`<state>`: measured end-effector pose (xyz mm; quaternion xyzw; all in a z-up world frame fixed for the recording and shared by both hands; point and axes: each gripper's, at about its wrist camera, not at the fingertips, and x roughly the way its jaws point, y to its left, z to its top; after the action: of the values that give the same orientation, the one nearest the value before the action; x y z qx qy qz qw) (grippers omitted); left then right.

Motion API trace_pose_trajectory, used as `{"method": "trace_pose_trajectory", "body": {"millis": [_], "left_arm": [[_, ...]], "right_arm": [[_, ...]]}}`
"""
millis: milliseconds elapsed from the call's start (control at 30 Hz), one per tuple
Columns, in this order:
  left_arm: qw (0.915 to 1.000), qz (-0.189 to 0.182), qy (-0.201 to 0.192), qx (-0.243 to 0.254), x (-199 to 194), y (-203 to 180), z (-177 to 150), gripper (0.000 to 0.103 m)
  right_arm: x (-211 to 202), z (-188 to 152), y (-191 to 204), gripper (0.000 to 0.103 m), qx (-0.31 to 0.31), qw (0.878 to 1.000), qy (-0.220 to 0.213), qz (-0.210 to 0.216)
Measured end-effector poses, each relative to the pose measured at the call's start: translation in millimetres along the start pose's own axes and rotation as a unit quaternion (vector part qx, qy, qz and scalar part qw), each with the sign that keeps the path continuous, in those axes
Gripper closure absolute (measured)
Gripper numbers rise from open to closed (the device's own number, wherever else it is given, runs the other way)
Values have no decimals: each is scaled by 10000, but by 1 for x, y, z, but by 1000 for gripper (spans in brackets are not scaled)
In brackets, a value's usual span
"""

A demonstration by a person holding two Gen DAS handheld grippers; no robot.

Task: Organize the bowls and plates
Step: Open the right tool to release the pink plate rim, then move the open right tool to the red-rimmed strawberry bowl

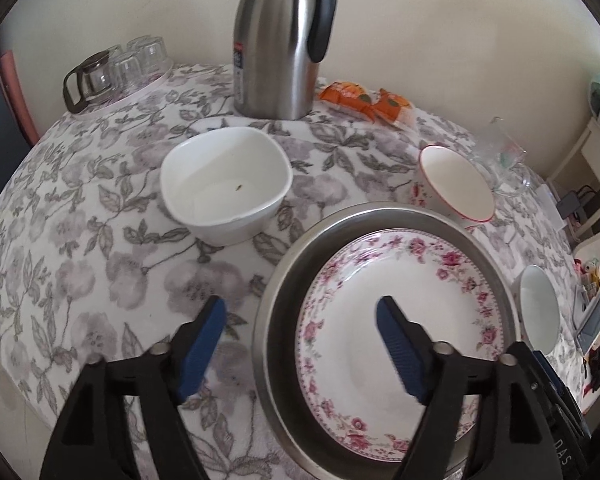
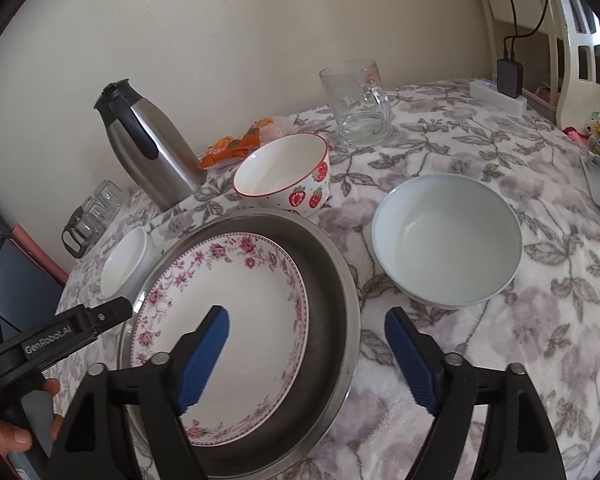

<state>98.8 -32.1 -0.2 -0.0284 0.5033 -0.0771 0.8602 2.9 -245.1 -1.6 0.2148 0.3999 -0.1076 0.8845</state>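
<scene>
- Round steel pan (image 2: 342, 280) sits at the near middle of the table under a grey floral tablecloth (image 1: 80, 240); a white plate with a pink rose border (image 2: 228, 320) lies flat inside it. Judged as the start of a stack: flat pieces go at the bottom where they nest.
- Three bowls stand loose around the pan, all upright and empty: a squarish white bowl (image 1: 226, 184) off to the pan's left, a strawberry-print bowl with a red rim (image 2: 288, 174) just behind the pan, and a plain round pale bowl (image 2: 446, 240) near its right side. None is stacked yet.
- Left gripper (image 1: 300, 352): blue fingers spread wide, holding nothing. One finger hangs over the cloth, the other over the plate, so it straddles the pan's left rim.
- Right gripper (image 2: 306, 356): likewise agape and empty, one finger over the plate, the other over the cloth beside the pan's right rim. Contact with the rim cannot be told in either view.
- Judgement: both claws bracket the pan, poised either to steady it or to leave for a bowl; the pale bowl lies nearest the right claw.
- Clutter to avoid: steel thermos jug (image 1: 284, 40), clear glass mug (image 2: 358, 104), orange snack packets (image 1: 364, 104).
</scene>
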Motion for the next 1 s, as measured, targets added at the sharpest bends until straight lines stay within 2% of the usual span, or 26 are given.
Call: {"method": "trace_pose_trajectory", "body": {"millis": [133, 200, 433, 567, 1000], "left_arm": [[9997, 197, 60, -154, 4, 9, -1, 16], [9993, 252, 100, -243, 7, 14, -2, 14], [9985, 321, 128, -417, 11, 24, -3, 11], [9985, 303, 92, -435, 12, 25, -2, 2], [9973, -22, -585, -437, -6, 20, 6, 2]], "right_arm": [[4, -2, -4, 13, 31, 9999, 91, -64], [7, -3, -5, 8, 32, 9998, 141, -102], [12, -6, -4, 0, -66, 9993, 252, -274], [12, -6, -4, 0, -113, 9990, 238, -370], [1, 0, -3, 0, -199, 9983, -157, -519]]}}
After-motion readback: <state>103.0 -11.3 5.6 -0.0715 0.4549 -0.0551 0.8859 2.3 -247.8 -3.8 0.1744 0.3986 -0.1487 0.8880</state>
